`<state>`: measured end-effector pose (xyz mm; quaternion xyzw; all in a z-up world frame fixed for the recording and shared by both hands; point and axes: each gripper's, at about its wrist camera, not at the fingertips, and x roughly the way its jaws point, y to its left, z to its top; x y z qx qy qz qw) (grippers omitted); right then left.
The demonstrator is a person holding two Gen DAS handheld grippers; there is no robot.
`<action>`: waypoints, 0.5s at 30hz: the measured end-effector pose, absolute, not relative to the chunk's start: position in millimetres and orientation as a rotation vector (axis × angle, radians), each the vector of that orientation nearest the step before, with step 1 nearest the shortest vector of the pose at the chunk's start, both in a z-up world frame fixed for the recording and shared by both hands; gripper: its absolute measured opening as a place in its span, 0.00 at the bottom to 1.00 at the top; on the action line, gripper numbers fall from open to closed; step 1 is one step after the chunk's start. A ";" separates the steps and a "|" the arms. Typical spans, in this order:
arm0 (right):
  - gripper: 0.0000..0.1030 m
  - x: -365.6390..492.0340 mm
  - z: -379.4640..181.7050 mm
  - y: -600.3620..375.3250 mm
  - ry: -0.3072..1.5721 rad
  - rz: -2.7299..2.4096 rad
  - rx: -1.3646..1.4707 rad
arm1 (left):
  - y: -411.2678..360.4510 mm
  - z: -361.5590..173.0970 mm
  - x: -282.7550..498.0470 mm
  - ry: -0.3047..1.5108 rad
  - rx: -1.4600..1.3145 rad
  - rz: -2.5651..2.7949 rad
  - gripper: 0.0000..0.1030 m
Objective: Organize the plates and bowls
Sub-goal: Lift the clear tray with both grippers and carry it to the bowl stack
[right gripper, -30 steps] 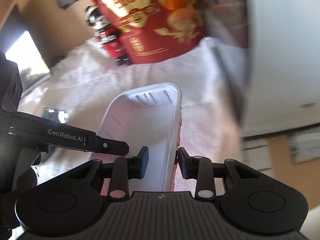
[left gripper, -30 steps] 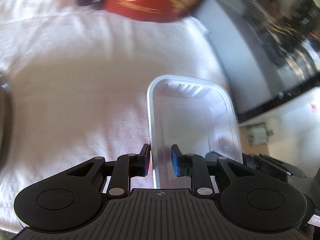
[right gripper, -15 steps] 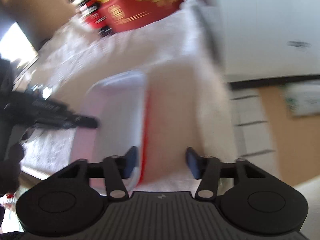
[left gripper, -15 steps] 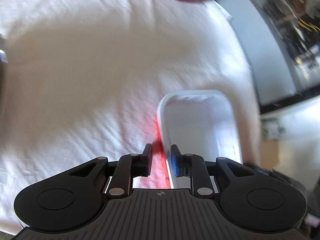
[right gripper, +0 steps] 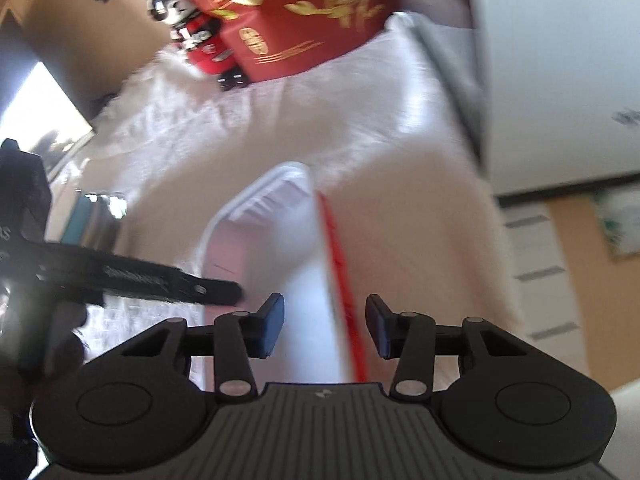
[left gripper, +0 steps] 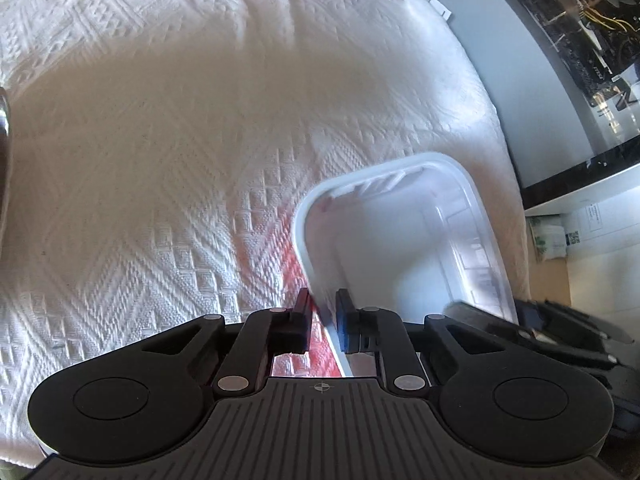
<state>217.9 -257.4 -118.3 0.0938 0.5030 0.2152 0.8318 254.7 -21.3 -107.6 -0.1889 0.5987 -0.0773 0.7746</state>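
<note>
both hand-held grippers have lowered the white tray (left gripper: pixel 404 240) onto the cloth-covered counter (left gripper: pixel 160 140). left hand-held gripper (left gripper: pixel 322 316) pinches its rim; right hand-held gripper (right gripper: pixel 325 326) is closing, seemingly untouching. settle it flat before letting go.

White textured cloth (left gripper: pixel 180 140), red gift box (right gripper: pixel 304 20), black-and-red figurine (right gripper: pixel 192 36)

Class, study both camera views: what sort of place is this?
Probably a home dining or living room: a table under a white textured cloth, a red gift box beside a toy figurine, and a white plastic tray.
</note>
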 end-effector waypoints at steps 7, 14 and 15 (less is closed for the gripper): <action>0.31 228.5 -131.0 -239.4 1.138 0.439 0.144 | -30.9 -104.4 245.6 1.298 -0.344 -0.172 0.16; 0.30 215.5 -105.7 -227.3 1.123 0.462 0.177 | -1.4 -59.7 234.4 1.212 -0.353 -0.153 0.18; 0.30 215.3 -94.0 -220.6 1.097 0.475 0.172 | 8.8 -42.8 232.3 1.177 -0.355 -0.147 0.18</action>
